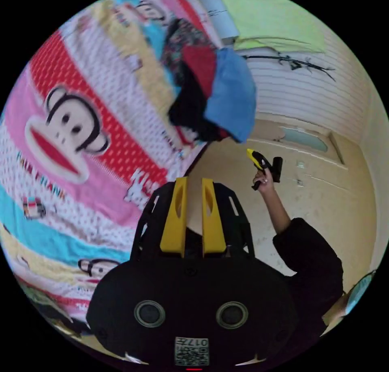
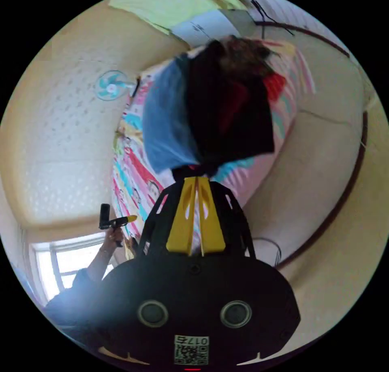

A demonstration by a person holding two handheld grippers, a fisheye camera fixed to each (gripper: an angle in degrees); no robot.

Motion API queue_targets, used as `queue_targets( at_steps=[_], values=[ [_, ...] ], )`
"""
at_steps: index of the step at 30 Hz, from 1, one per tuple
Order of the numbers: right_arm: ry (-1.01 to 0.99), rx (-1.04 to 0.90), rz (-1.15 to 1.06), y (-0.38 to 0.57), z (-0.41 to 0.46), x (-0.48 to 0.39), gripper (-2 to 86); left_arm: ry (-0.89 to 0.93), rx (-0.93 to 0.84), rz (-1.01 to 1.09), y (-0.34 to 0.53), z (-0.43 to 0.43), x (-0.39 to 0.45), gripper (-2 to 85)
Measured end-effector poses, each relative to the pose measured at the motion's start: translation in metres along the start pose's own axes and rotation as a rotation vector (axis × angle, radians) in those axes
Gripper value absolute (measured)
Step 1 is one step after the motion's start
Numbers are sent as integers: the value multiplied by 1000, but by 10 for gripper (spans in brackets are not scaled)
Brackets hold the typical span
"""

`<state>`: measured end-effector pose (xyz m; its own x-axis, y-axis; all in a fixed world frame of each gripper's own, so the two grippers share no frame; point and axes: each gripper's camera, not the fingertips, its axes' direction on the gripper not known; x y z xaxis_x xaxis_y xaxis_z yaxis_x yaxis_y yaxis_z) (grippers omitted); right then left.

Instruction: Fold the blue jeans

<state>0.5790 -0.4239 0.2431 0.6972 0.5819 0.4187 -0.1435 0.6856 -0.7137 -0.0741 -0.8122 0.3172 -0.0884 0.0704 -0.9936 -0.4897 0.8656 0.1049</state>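
A heap of clothes [image 1: 202, 92] lies on a bed with a bright cartoon sheet [image 1: 81, 116]. A blue garment [image 1: 233, 96], which looks like the jeans, sits on one side of the heap beside black and red pieces. My left gripper [image 1: 194, 183] is off the heap, open by a narrow gap with nothing between the jaws. A hand holds my right gripper [image 1: 263, 163] up in the air, away from the clothes. In the right gripper view the right gripper [image 2: 196, 180] is shut and empty, with the blue garment [image 2: 166, 120] and the heap [image 2: 231, 112] beyond it. A hand holds the left gripper [image 2: 117, 221].
A pale green cloth [image 1: 275, 23] hangs on the white wall behind the bed. A small blue fan [image 2: 110, 85] is mounted on a patterned surface, and a bright window [image 2: 69, 262] is behind the person's dark sleeve [image 1: 308, 258]. The cartoon sheet [image 2: 133, 177] runs along the bed.
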Motion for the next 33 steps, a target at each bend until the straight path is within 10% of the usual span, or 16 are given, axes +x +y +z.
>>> queue_targets(
  at_steps=[5,10,15,20,26,33],
  values=[
    [472,-836,370,157,152,99,8,-79,-154,-675,244,41,-215,-8],
    [519,-986,248,217,218,43,5,260,186,-1269,579,54,-278,-10],
    [602,-972,-2,158,291,-84,4,610,632,-1512,729,119,-257,-8],
    [442,-740,-325,95,346,-315,3,831,855,-1368,714,164,-263,10],
    [273,-567,-828,186,351,-529,3,424,969,-804,626,9,-259,19],
    [249,-439,-1153,328,298,-543,5,-57,1206,-480,569,-206,-169,110]
  ],
)
